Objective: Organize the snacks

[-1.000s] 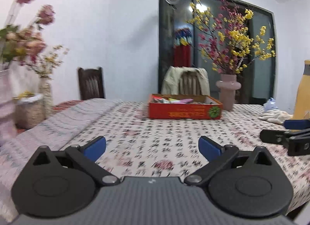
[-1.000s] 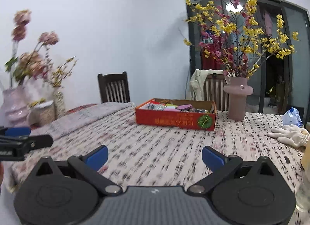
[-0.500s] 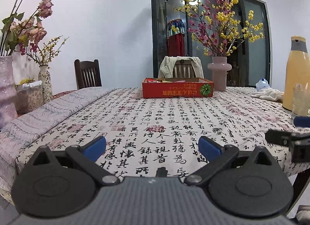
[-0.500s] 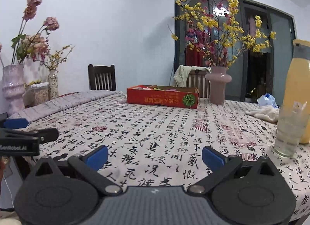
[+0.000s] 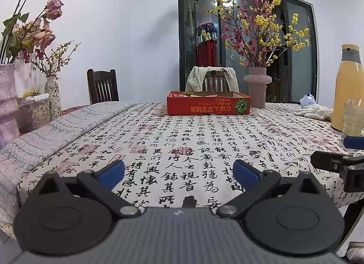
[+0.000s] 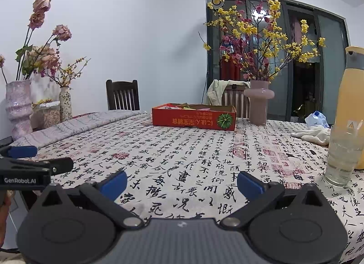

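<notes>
Counter [image 5: 182, 141]: covered by a calligraphy-print cloth, spreading ahead of both tongs.
Far middle: red snack box [image 5: 208, 105], pink vase [image 5: 257, 86] just right of it.
Right: white gloves [image 5: 314, 111], yellow flask [image 5: 349, 86], glass [image 6: 343, 154].
Left: folded patterned cloth [image 5: 56, 129].

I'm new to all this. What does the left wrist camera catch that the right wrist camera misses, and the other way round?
Only the left wrist view shows the left gripper head-on, open and empty, with the right gripper's fingers poking in at its right edge.

Only the right wrist view shows the right gripper head-on, also open and empty, the printed lettering on the left gripper's side, and the drinking glass whole instead of cut off at the frame edge.

Both show the red snack box far across the tablecloth, the pink vase of blossoms, the yellow flask and the white gloves.
</notes>
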{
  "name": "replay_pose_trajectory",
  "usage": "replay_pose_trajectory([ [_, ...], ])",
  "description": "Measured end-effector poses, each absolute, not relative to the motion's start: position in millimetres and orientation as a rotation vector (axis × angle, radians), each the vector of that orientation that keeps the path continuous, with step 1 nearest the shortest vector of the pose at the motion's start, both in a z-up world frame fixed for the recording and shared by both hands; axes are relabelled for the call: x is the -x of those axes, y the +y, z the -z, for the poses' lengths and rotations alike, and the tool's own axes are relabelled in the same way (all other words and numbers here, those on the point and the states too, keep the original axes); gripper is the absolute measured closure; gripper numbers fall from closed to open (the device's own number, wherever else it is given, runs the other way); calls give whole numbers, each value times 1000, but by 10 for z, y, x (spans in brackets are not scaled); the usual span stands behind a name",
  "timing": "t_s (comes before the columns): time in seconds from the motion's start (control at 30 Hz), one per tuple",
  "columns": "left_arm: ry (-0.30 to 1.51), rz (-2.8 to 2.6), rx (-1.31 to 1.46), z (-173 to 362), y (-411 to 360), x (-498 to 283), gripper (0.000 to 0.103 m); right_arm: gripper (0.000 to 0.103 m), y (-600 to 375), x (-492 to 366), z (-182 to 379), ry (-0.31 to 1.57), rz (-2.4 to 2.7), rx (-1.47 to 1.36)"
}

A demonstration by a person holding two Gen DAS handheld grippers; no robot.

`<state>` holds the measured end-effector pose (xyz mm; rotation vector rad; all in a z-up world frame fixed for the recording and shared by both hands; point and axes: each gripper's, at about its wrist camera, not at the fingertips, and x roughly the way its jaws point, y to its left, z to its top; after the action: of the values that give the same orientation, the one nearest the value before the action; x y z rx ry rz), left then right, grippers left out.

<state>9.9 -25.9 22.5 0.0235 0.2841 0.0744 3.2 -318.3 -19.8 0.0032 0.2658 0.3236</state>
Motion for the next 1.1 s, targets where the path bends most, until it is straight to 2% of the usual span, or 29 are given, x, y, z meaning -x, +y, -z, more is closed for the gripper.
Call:
replay_pose_trajectory([
  [1.1, 280, -77, -25, -244, -265, -96, 0, 0, -3227, -50, 191, 262, -336, -15],
])
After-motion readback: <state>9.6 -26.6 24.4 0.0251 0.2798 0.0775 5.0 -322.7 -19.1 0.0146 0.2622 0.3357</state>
